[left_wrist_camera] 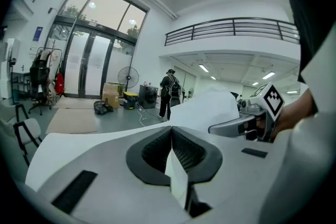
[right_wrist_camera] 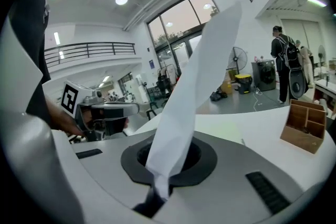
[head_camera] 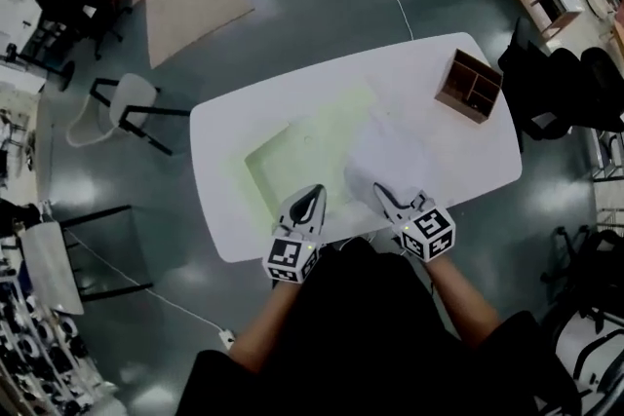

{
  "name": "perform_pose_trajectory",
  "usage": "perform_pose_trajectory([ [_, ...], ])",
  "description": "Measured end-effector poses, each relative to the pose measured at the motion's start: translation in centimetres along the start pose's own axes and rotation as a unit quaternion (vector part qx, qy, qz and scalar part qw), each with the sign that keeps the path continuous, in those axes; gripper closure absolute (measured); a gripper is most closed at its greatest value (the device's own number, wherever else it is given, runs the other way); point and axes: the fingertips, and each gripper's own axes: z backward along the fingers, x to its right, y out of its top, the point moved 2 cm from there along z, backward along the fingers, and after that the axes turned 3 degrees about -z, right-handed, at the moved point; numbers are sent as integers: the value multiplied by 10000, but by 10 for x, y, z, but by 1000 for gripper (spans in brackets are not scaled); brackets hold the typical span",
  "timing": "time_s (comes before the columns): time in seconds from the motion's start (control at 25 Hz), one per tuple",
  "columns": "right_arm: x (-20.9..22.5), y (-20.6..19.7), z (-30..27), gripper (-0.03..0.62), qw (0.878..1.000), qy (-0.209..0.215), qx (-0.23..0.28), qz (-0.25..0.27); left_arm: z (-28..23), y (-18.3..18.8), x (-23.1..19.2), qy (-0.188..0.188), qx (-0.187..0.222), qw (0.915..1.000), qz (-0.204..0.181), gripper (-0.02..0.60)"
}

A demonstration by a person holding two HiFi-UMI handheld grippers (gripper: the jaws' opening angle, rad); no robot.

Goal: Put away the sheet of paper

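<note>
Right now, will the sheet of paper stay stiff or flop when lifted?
Probably floppy: the sheet of paper curls and creases above the right claw. Likely very light: small edge pinches, including the left claw, seem enough to raise it.

Your sheet of paper (right_wrist_camera: 194,86) is thin, matt white and creased. Your left gripper (left_wrist_camera: 171,136) has ribbed, matt black pads. The table (head_camera: 468,161) is smooth matt white, the desk organiser (head_camera: 470,85) bare brown wood, the floor (head_camera: 322,24) glossy grey.
</note>
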Motion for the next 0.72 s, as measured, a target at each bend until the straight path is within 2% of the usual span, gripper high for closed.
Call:
perform_pose_trajectory([
  [0.16,-27,-8,-41,595,9975,515,-474,118,23,-17,-36,456,29,9988,184,577],
  [0.32,-47,-25,-83,595,9912,862,-999,64,41,-33,-67,689,118,9967,410,577],
  [0.48,-56,-36,-115,595,9842,1001,-1459,7,57,-34,-96,896,189,9941,580,578],
  [0.72,-58,-39,-148,595,9768,1089,-1836,-180,79,-35,-132,1198,245,9896,760,577],
])
